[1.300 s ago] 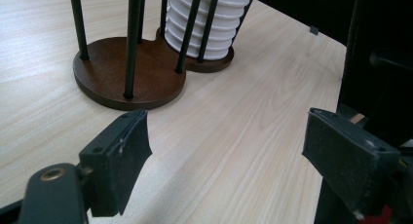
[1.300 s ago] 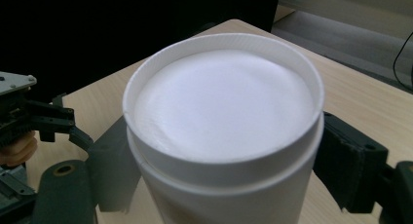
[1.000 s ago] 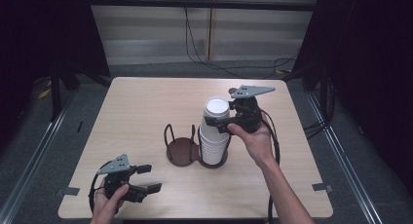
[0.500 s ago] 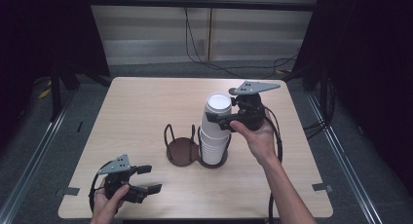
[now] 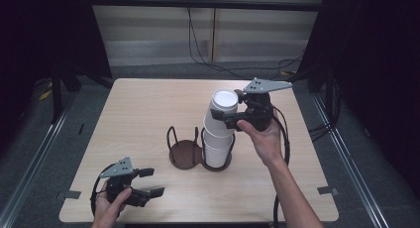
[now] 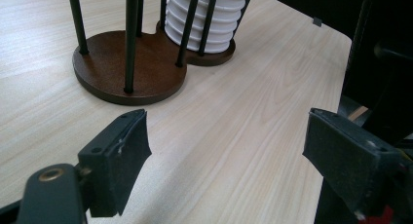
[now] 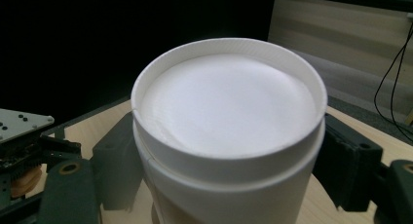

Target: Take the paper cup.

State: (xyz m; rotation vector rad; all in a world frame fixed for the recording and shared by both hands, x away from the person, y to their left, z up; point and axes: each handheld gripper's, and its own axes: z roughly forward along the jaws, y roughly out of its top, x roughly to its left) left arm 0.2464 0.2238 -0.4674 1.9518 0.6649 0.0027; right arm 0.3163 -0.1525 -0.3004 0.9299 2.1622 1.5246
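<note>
The pale wood-grain table [image 5: 148, 114] is a rounded rectangle. Near its middle sits a dark brown holder [image 5: 185, 152] with two round bases and thin black upright rods. Its right ring holds a tall stack of white, ribbed paper cups [image 5: 218, 139], set upside down. The right gripper [image 5: 233, 120] is clamped on the top cup [image 7: 229, 136]. The left gripper [image 5: 148, 182], near the front left edge, has its padded jaws apart around nothing.

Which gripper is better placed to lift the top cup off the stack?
Right. The right gripper already straddles the top cup; the left gripper rests open near the table's front edge.
</note>
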